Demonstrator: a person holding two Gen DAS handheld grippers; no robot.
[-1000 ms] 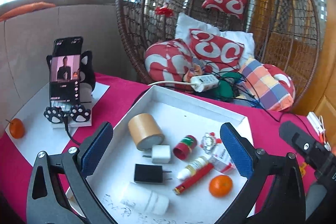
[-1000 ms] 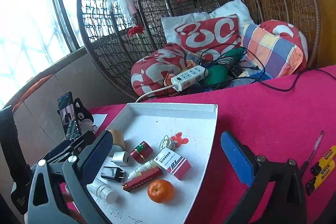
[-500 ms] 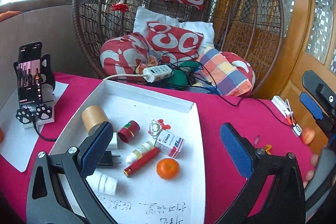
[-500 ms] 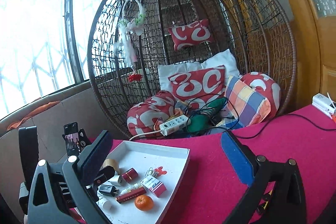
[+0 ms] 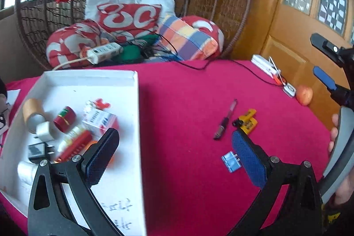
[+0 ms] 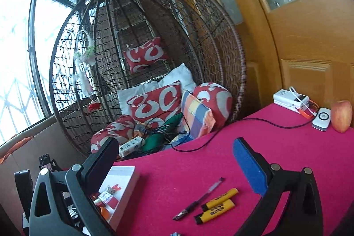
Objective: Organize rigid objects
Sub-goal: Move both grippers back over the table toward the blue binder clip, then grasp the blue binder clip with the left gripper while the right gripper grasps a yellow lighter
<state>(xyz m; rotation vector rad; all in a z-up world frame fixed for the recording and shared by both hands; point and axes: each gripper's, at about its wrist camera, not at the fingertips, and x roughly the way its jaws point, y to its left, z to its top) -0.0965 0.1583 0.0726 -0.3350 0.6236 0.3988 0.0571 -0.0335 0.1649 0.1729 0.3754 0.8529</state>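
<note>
A white tray (image 5: 132,85) on the red tablecloth holds several small items: a tape roll (image 5: 33,110), a red tin (image 5: 65,119), a white charger (image 5: 44,132), a small box (image 5: 99,119) and a red stick (image 5: 75,147). To its right lie a pen (image 5: 225,121), two yellow highlighters (image 5: 246,121) and a small blue clip (image 5: 231,162). My left gripper (image 5: 174,158) is open above the tray's right edge, holding nothing. My right gripper (image 6: 174,167) is open above the cloth, behind the pen (image 6: 199,200) and highlighters (image 6: 218,205).
A wicker hanging chair (image 6: 154,59) with red cushions and a power strip (image 5: 104,52) stands behind the table. An apple (image 6: 340,115), a white round device (image 6: 322,118) and a white box (image 6: 289,100) sit at the table's right end by a wooden door.
Both views have swung right, away from the phone stand. The tray now lies left, and the pen, highlighters and apple have come into view. Both grippers stay open.
</note>
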